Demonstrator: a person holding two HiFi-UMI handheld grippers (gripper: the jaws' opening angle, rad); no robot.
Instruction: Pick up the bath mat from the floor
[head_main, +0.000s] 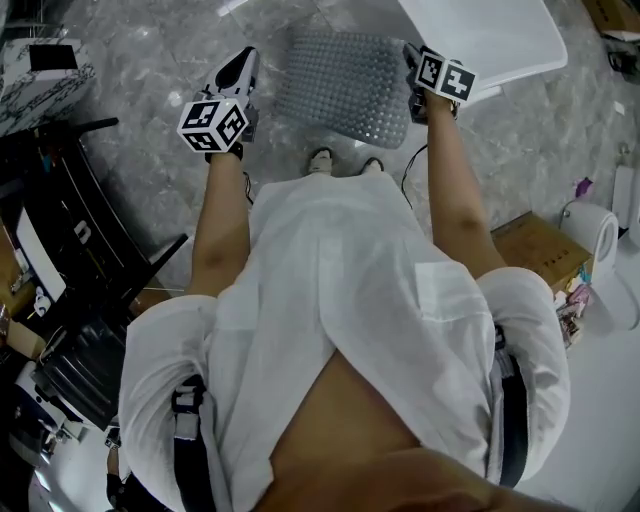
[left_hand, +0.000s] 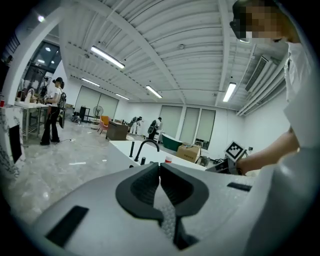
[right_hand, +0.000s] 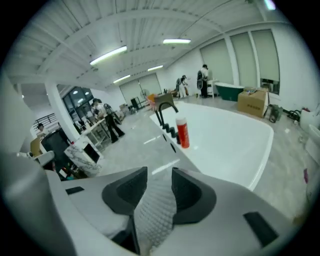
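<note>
Closest to the lens: white shirt (head_main: 340, 300) of the person, filling the lower head view, both arms stretched forward and down. Beyond them, bath mat (head_main: 345, 88), grey and bumpy, up off the floor (head_main: 140, 70), spread between the two grippers just ahead of the shoes (head_main: 320, 157). At its left edge, left gripper (left_hand: 160, 167): jaws all but together, tips meeting, a thin strip of mat pinched in the slit below them. At its upper right corner, right gripper (right_hand: 160, 177): jaws partway apart, the mat's knobbly face lying in the gap and filling it from pad to pad, with no clear squeeze on it. Past the mat, white bathtub (head_main: 490, 40) on the grey marble, with black faucet (right_hand: 165, 107) and red bottle (right_hand: 182, 132) standing on its rim. Off to the right in the head view, cardboard box (head_main: 540, 250) on the floor.
</note>
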